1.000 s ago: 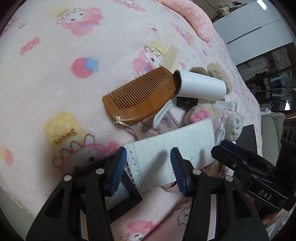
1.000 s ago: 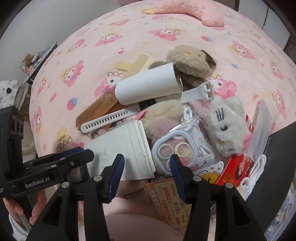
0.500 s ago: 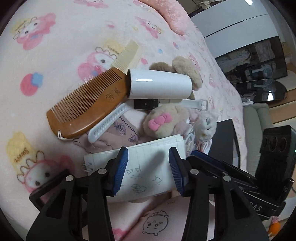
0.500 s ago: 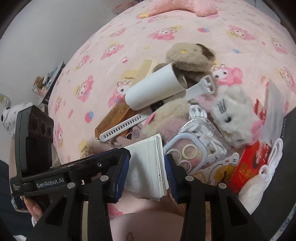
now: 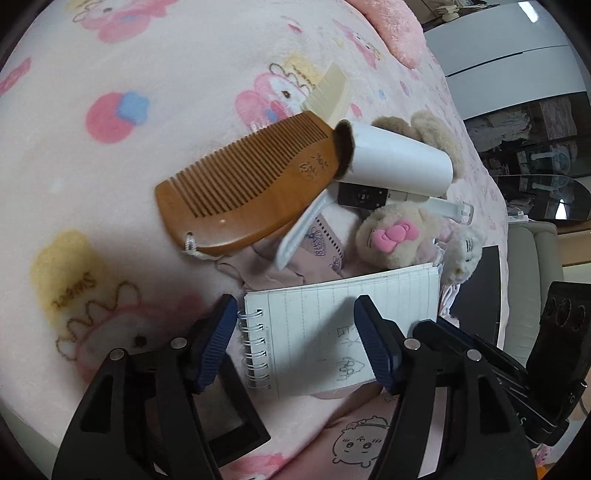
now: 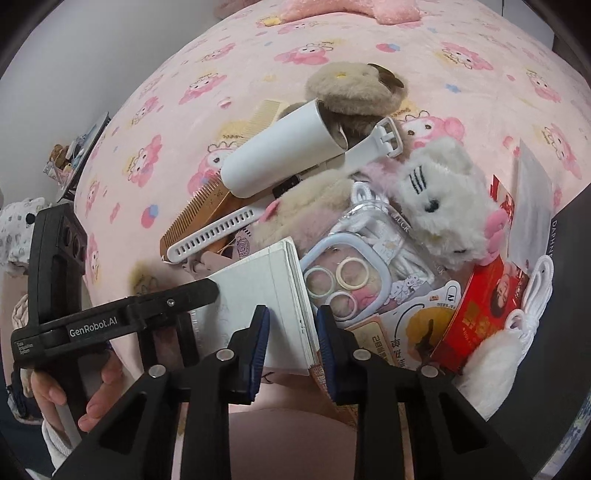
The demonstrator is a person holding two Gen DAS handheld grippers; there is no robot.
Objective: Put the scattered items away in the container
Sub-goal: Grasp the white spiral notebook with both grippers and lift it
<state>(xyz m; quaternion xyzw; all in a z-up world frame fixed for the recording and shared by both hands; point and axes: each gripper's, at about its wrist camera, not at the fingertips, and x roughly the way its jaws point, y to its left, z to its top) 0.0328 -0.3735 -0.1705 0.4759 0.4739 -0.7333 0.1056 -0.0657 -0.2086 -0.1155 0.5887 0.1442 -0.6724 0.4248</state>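
Observation:
A white spiral notebook [image 5: 343,332] lies at the near edge of a pile on the pink bed. My left gripper [image 5: 295,343] is open, its fingers either side of the notebook's spiral half. My right gripper [image 6: 291,332] has closed in on the notebook's page edge [image 6: 291,295]; its fingers flank that edge with small gaps showing. The pile holds a brown wooden comb [image 5: 251,192], a white tube [image 5: 399,166], a white strap [image 6: 218,232], plush toys [image 6: 439,206] and a clear pouch of rings [image 6: 347,277]. A black container [image 6: 569,266] lies at the right.
A cream comb [image 5: 328,92] lies behind the brown one. A red packet [image 6: 484,306], white cord [image 6: 535,295] and cards sit by the black container's edge. A pink cushion [image 6: 351,11] lies at the far side of the bed. Shelves stand beyond the left bed edge.
The right gripper's fingers have narrowed around the notebook's page edge. The left gripper shifted back toward the spiral side, with the notebook lying between its fingers.

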